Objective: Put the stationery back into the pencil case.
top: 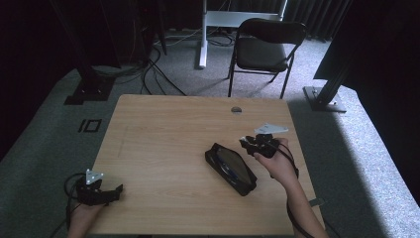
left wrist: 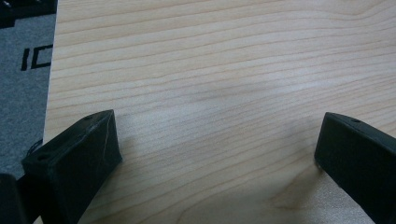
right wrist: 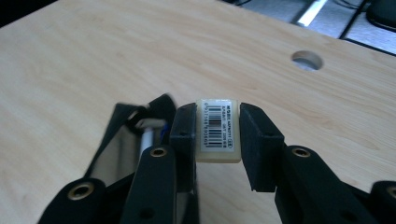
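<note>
High view: looks forward and down from above the person's side, taking in the whole wooden table (top: 163, 148), the grey carpet (top: 44, 139) and a folding chair (top: 265, 47) beyond.
Left gripper view: rides low and close over the tabletop's left edge, facing across the wood grain, with carpet at its left border.
Right gripper view: sits close above the table, facing its far edge and the round cable hole (right wrist: 307, 59).
Shared: the tabletop appears in all three; the cable hole (top: 236, 109) appears in the high and right gripper views.
</note>
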{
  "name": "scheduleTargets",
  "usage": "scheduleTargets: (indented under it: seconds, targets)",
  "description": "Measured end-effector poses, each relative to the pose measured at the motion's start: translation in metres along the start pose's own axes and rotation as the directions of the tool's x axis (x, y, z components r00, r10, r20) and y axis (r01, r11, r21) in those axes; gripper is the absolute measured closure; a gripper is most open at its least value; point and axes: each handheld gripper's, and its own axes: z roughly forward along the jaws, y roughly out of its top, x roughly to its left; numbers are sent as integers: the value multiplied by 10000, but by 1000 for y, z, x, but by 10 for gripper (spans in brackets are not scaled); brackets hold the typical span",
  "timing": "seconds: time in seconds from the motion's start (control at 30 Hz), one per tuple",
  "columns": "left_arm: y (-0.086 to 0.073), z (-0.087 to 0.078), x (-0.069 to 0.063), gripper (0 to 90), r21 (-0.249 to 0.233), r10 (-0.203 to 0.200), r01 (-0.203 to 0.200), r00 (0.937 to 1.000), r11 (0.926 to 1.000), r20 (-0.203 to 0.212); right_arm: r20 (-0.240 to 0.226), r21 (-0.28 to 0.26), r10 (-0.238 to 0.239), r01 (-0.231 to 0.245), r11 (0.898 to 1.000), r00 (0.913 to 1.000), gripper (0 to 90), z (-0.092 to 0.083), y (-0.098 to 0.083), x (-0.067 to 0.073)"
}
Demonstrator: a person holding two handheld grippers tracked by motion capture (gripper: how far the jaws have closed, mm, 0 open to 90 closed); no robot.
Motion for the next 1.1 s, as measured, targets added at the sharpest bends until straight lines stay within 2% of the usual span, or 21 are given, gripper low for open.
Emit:
scheduleTargets:
  seconds: [0.33, 0.57, 0.77, 1.1]
  targets:
    - [0, 0, 0, 2, 1, -1, 1, 10000, 10000, 2, -678, 158, -579, 591, 9981, 9960, 681, 0, 2, 21]
    - [0, 0, 0, 2, 6, 7, -7, 10000, 10000, 3, -1031, 575, -869, 932, 9940, 9909, 680, 6, -2, 29]
    - [0, 0, 0, 2, -4, -7, 7, 10000, 10000, 2, -1314, 954, -970, 1100, 9893, 9866, 680, 13, -6, 35]
    - [0, 0, 0, 2, 1, -9, 9, 10000, 10000, 3, -1404, 1522, -991, 1204, 9810, 9851, 680, 28, -15, 39]
